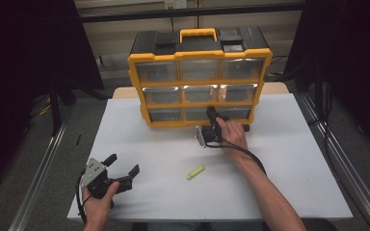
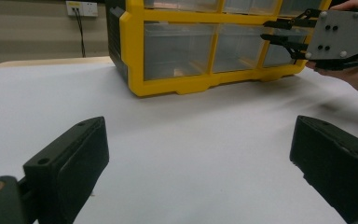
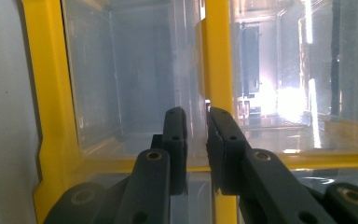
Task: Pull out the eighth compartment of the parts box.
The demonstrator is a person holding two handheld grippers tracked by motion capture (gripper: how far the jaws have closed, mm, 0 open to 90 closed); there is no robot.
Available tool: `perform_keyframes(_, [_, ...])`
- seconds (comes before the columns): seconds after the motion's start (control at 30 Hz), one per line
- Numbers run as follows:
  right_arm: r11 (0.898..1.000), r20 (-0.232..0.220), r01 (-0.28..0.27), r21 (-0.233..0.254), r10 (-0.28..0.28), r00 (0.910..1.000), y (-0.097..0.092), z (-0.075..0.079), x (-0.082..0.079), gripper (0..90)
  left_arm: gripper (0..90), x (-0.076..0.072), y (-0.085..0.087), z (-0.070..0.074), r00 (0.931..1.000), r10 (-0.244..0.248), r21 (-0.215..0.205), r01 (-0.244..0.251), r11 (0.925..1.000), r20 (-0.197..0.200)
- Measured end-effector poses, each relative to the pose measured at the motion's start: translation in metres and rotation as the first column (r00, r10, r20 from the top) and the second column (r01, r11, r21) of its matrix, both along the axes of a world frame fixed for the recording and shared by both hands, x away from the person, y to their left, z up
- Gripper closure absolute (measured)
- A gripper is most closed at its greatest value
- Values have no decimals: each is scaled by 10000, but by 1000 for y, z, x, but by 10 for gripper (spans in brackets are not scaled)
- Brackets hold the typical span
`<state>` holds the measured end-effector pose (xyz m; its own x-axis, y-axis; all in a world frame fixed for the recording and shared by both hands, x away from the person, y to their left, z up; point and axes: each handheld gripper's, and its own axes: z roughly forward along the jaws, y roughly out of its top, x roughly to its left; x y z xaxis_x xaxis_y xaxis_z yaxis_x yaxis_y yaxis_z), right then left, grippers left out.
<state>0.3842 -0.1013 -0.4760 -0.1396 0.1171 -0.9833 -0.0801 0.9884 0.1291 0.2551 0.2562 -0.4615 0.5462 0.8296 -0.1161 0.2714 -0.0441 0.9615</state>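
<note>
The drawer (image 3: 135, 79) sits directly ahead of the right gripper (image 3: 196, 116), in the bottom row of the yellow organizer (image 1: 200, 58), which stands at the far side of the white table (image 1: 289, 163). In the right gripper view the two black jaws are drawn narrow, nearly together, with what looks like the drawer's clear front lip between them, just beside the yellow divider (image 3: 218, 51) — they seem to be pinching it, though the transparent plastic makes the contact hard to confirm. From the high view the right gripper (image 1: 212, 126) is pushed up against the lower middle of the cabinet, tips at the drawer face.

As a judgement, the reach and the grasp are done; the pull has not begun, since every drawer front lies flush with the frame. What is left is to draw the drawer out toward the person. A small yellow-green piece (image 1: 195, 172) lies behind the right gripper, on the table nearer the person — perhaps meant for the drawer.

The left gripper (image 1: 123, 164) rests well off to the side, near the table's front edge, jaws spread wide with nothing between them.
</note>
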Motion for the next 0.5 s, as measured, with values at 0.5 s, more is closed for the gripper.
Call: perform_keyframes(0.5, [9997, 27, -147, -186, 147, 9999, 0, 3, -4, 792, 47, -1, 0, 1, 10000, -52, -86, 53, 9999, 73])
